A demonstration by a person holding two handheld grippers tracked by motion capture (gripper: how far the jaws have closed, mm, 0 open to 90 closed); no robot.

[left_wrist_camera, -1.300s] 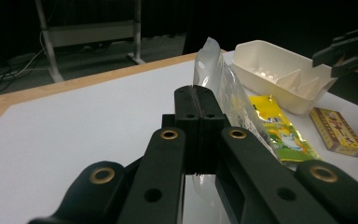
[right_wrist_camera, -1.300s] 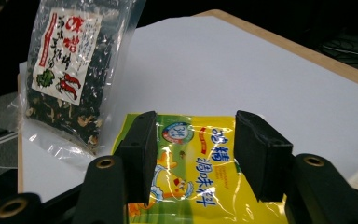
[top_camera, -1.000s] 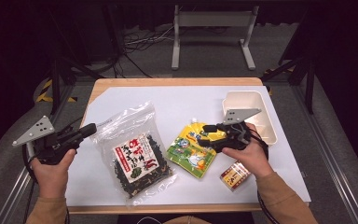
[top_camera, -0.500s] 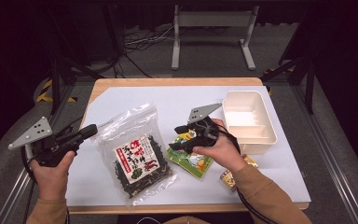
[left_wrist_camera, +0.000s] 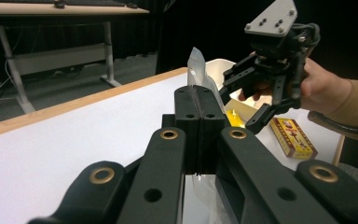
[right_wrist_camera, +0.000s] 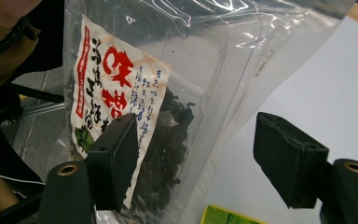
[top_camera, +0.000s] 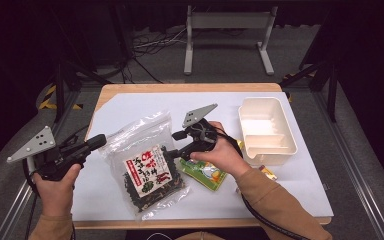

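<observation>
Lying on the white-covered desk (top_camera: 130, 107): a cream divided tray (top_camera: 266, 129) at the far right, a green-and-yellow pouch (top_camera: 206, 172) just right of the middle, partly hidden under the right hand, and a small red-and-yellow box (left_wrist_camera: 292, 136) near the right edge behind that arm. Standing on the floor beyond the desk: a grey metal frame (top_camera: 227, 35) among loose cables.

Crowding the space to the right of the bag: the right hand, covering the green-and-yellow pouch and reaching across it toward the bag's right edge.

Sitting at the middle of the desk, toward the near edge: the clear seaweed bag (top_camera: 147, 162), crinkled and glossy, holding dark dried flakes in its lower half, carrying a white label with red and black print and a small green mark, its empty top part pointing to the far left.

Clamping on the bag's far-left corner: the left gripper (left_wrist_camera: 196, 114), jaws pressed flat together with a strip of clear film caught between them, as seen in the left gripper view.

Hovering at the bag's right edge: the right gripper (top_camera: 176, 145), jaws standing wide apart, having just been opening, one jaw in front of the label and the other over bare desk, pads pressing on nothing.
</observation>
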